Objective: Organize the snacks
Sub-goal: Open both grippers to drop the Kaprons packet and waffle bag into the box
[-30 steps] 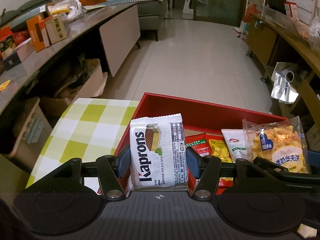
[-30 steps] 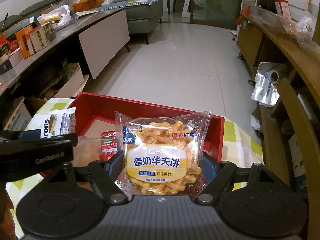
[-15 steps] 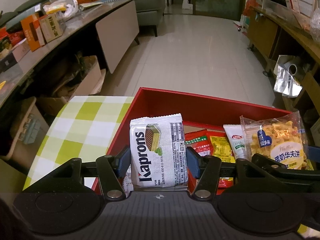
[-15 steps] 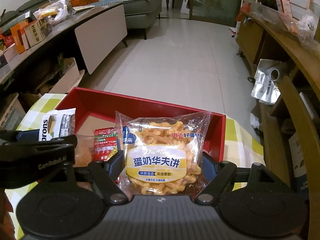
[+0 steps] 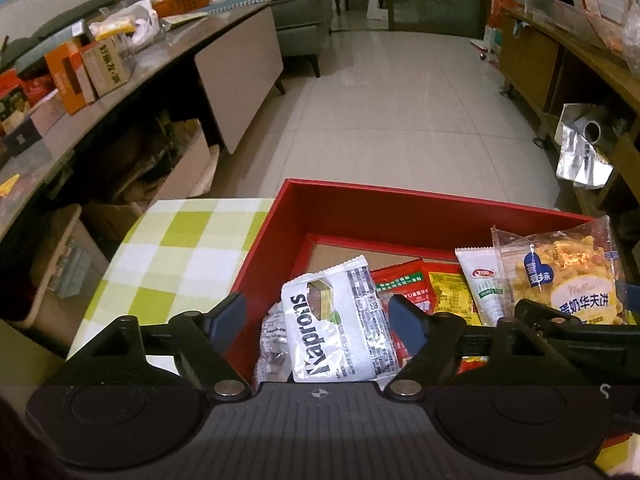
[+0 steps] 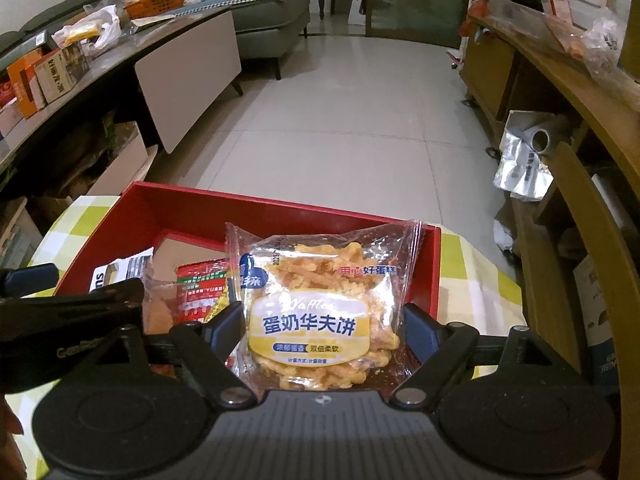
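Red box's [image 5: 400,204] near wall behind both gripper bodies

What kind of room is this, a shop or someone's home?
Most likely a home living room: a grey sofa at the far end, a long cluttered sideboard, and a checked tablecloth under the red snack box.

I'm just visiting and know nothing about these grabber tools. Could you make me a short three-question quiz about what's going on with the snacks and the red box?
1. True or false: the Kaprons wafer pack stands upright.
2. What does the red box rest on? A bare wood; B green checked cloth; C floor.
3. Which snack sits between the right gripper fingers?

Key: 1 false, it tilts loose as the left gripper jaws open. 2 B, the checked cloth. 3 the yellow waffle bag, jaws opening.
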A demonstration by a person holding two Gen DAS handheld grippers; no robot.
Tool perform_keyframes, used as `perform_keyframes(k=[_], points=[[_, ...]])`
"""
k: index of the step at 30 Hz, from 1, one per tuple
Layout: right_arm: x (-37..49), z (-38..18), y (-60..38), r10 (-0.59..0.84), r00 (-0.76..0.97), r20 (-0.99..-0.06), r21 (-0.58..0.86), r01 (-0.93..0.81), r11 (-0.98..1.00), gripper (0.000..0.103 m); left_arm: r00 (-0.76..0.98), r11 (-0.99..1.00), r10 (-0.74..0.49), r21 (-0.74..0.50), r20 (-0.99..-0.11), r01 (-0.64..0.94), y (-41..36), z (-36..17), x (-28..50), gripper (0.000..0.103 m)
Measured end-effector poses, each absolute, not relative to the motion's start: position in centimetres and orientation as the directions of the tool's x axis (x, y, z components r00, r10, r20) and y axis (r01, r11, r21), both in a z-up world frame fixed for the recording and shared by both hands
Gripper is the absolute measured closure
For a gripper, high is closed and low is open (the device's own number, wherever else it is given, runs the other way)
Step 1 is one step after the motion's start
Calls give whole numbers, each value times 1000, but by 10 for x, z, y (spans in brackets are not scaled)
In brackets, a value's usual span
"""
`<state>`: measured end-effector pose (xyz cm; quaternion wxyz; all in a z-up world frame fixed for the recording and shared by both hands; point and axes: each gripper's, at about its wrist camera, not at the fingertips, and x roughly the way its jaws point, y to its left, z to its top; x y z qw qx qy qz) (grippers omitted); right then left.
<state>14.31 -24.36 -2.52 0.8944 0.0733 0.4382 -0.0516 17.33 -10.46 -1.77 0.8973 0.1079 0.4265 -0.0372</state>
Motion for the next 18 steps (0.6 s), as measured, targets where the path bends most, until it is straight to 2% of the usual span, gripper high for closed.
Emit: perform_keyframes(k=[18], points=[[141,-14,-248,-30,640,-768,103,170,980,6,631,983,-21,99,-776,154,-96,-5,176,14]])
